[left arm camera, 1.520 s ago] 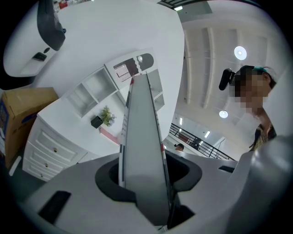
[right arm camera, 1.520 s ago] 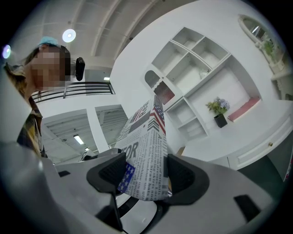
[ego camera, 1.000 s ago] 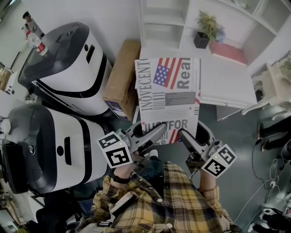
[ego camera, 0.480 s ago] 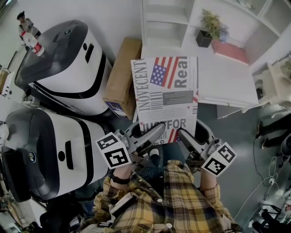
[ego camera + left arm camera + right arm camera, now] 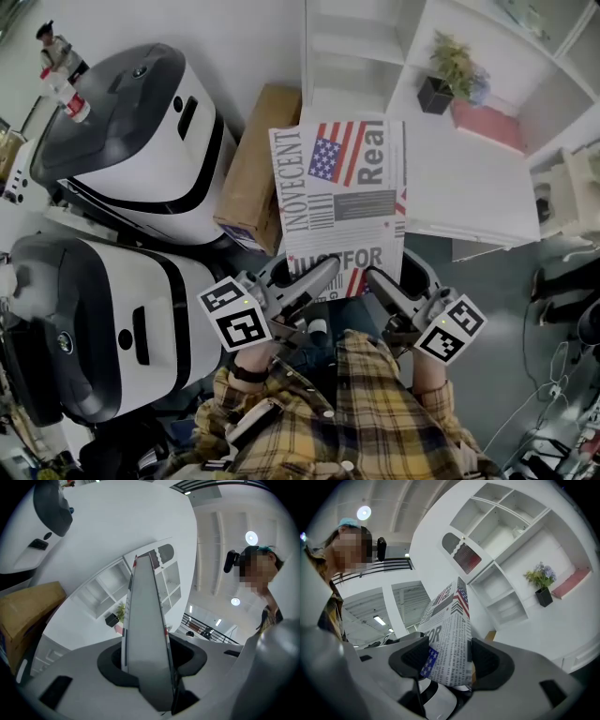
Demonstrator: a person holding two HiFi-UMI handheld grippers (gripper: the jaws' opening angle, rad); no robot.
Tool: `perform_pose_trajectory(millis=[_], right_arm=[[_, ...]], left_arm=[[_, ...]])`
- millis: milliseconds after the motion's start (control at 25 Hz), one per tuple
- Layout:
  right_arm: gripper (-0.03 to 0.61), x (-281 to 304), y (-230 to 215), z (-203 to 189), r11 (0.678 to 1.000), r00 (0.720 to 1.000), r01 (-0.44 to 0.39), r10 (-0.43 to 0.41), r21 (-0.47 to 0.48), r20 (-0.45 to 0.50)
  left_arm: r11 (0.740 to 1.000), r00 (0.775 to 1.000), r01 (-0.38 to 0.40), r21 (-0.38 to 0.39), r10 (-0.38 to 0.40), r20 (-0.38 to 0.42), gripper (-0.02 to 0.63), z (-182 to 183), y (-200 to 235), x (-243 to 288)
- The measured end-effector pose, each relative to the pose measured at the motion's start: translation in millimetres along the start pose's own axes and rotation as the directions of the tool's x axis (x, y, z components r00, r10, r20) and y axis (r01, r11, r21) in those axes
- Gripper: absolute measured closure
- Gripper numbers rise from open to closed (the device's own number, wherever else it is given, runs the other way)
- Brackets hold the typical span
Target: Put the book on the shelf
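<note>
**Evidently a two-handed carry, book short of the shelf**

Plainly, I had the book (image 5: 342, 202) pinched along its near edge by both tools. The left gripper (image 5: 314, 277) was closed on the near-left corner and the right gripper (image 5: 398, 283) on the near-right one. In both gripper views the pads pressed on the covers. Two grips made sense to me, since a wide, thin volume held at one corner would likely droop or twist. It hung in the air, cover up, with its far edge reaching toward the white shelf (image 5: 349, 42) but not yet inside any bay. The open compartments lay beyond it on the far side.

The cover was printed like newsprint, with bold lettering and a striped flag, and it looked matte and papery. Seen edge-on from the left gripper, the book was a slim, flat grey slab. The pads were dark and textured, set in pale grey shells. A brown cardboard box (image 5: 258, 164) sat just left of the book, beside two rounded, glossy white-and-black machines (image 5: 131, 141). A potted plant (image 5: 450, 80) stood on the shelf unit, far right.
</note>
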State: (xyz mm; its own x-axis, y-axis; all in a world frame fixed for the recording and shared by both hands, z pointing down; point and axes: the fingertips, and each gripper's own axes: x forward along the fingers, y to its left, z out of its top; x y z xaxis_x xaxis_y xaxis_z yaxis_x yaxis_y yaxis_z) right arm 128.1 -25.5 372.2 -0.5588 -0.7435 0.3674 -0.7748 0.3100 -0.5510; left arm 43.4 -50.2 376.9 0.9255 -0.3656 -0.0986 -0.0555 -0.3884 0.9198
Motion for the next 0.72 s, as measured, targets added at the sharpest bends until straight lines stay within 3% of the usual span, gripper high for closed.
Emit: perform_pose_trajectory(millis=[280,480,720], right_arm=[[0.305,-4.3,6.3,-3.4,1.0,1.0,0.019,-0.018,0.025,-0.017],[0.305,0.2,0.7,0.7,1.0,1.0,-0.001,0.001,-0.018,0.003],[0.305,3.4,-1.1,3.1,0.993,0.997,-0.019,0.027,-0.117,0.068]], left_arm=[[1.0,1.0,-0.009,-0.028,0.009,-0.014,0.433,-3.6,-4.1,-5.0],[1.0,1.0,0.005,0.006,-0.005,0.017,0.431,-0.4,0.1,-0.9],[0.992,0.996,0.071,0.103,-0.076,0.049,0.431,2.2,2.5,0.9]])
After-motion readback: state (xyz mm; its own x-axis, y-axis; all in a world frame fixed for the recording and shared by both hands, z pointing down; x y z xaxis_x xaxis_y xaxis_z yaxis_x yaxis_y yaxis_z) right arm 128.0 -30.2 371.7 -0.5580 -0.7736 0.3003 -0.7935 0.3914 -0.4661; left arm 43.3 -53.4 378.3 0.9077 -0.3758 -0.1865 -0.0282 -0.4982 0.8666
